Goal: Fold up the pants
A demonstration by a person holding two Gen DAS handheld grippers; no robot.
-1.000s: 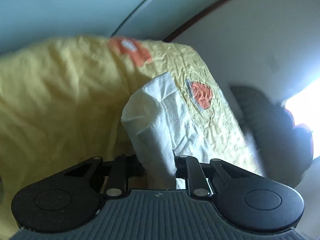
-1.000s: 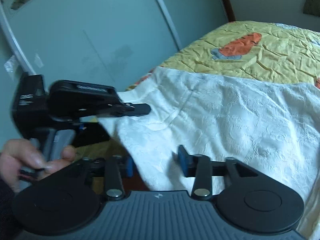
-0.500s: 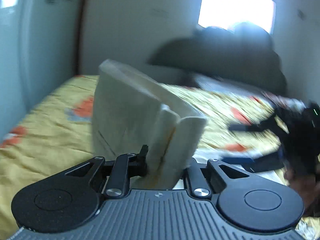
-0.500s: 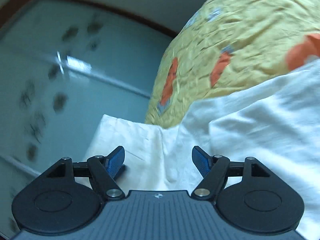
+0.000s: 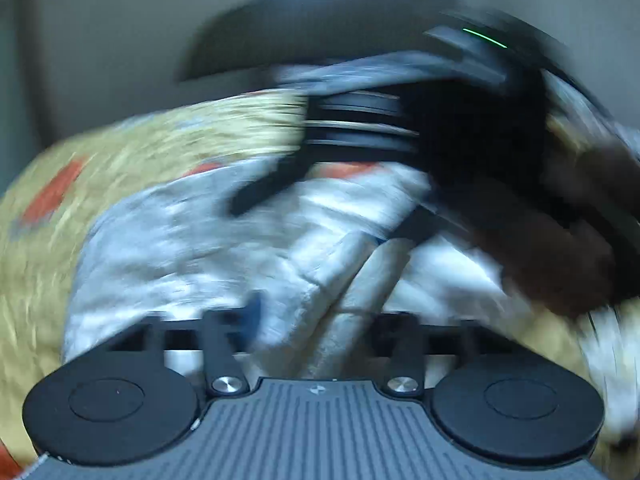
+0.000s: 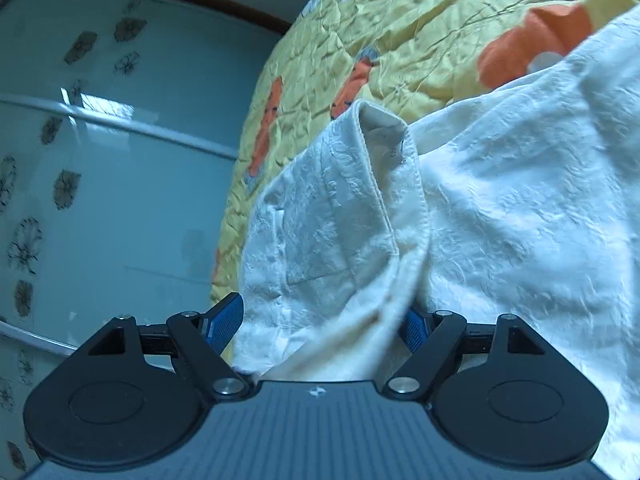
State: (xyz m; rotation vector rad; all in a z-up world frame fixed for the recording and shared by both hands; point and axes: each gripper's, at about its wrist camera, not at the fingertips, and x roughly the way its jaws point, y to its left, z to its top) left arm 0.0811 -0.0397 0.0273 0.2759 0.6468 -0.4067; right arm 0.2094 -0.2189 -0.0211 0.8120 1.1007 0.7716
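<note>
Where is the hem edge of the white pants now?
In the right wrist view, the hem edge stands just left of centre, above the right gripper, against the yellow bedspread.

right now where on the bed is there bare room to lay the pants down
Bare yellow bedspread lies beyond the white pants, toward the wall, and in a strip beside the glass door. Near the right gripper it is crowded with bunched fabric.

Right claw [image 6: 322,326] stands with its 2 blue-padded fingers [image 6: 224,320] spread wide; left claw [image 5: 320,320] is likewise parted (view heavily blurred).
</note>
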